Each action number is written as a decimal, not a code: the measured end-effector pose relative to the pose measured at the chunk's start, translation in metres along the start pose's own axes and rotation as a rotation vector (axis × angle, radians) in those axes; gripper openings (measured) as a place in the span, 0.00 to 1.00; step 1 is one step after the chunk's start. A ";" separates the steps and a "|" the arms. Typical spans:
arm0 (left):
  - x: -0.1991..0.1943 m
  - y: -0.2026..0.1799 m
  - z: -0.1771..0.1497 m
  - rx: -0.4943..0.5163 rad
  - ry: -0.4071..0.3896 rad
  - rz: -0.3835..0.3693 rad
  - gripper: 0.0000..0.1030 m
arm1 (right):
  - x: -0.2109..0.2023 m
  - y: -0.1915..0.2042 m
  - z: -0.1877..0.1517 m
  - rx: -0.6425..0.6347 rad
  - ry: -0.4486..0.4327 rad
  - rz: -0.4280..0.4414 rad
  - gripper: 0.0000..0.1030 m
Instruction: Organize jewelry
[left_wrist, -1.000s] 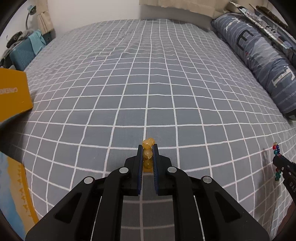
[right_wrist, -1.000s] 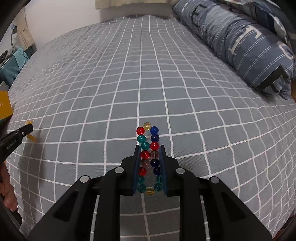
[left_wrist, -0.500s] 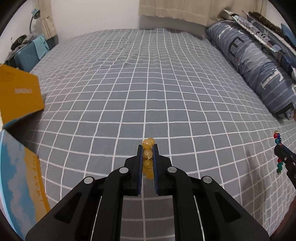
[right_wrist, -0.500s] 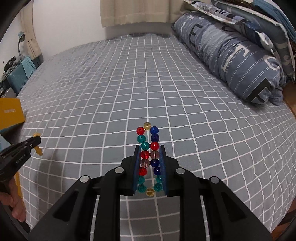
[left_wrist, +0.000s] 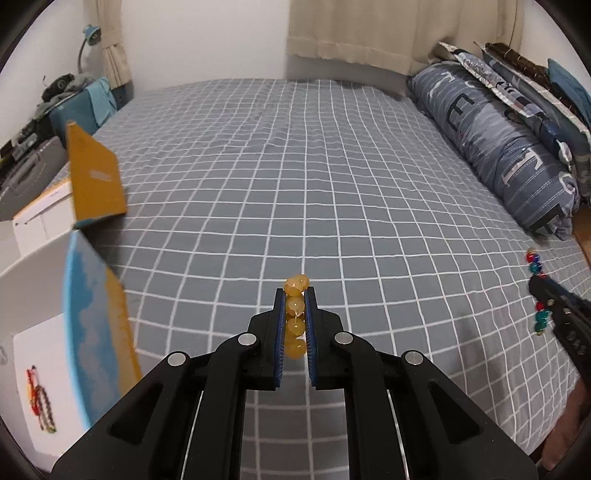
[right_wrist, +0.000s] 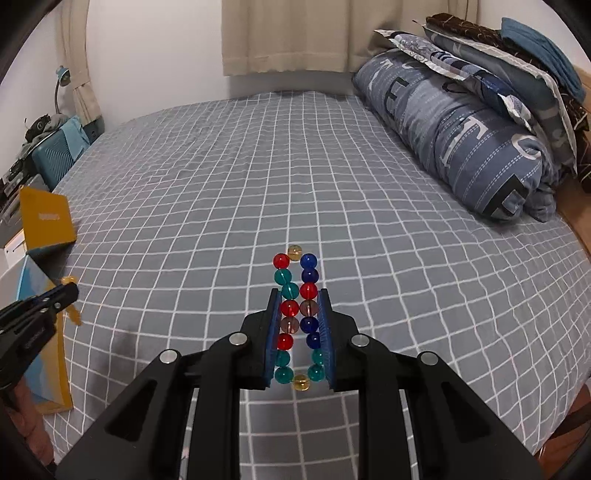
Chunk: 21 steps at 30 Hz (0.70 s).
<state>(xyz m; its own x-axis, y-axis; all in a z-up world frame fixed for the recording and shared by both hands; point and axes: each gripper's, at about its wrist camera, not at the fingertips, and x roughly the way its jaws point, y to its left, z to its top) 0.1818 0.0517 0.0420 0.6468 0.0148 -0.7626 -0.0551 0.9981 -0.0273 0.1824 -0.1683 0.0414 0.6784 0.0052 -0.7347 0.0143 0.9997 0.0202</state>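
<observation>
Clamping a yellow bracelet (left_wrist: 295, 317) and multicolored bracelet (right_wrist: 297, 317) above the bed (left_wrist: 295, 166).

Grey checked bed (left_wrist: 295, 177), folded duvet (left_wrist: 498, 155) along its edge

Amber bead bracelet (left_wrist: 295, 314) pinched upright, multicoloured glass-bead bracelet (right_wrist: 297, 317) flattened, perhaps both above the bed
</observation>
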 end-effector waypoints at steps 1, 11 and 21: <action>-0.004 0.001 -0.001 0.001 -0.004 0.000 0.09 | -0.001 0.003 -0.003 -0.005 0.003 0.002 0.18; -0.053 0.031 -0.029 -0.004 -0.027 0.017 0.09 | -0.020 0.050 -0.023 -0.049 0.014 0.020 0.18; -0.087 0.086 -0.050 -0.058 -0.041 0.050 0.09 | -0.034 0.110 -0.029 -0.115 0.008 0.078 0.18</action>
<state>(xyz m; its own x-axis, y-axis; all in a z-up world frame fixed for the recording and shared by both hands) 0.0832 0.1330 0.0736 0.6726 0.0677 -0.7369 -0.1310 0.9910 -0.0285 0.1395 -0.0576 0.0488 0.6682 0.0826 -0.7393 -0.1231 0.9924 -0.0004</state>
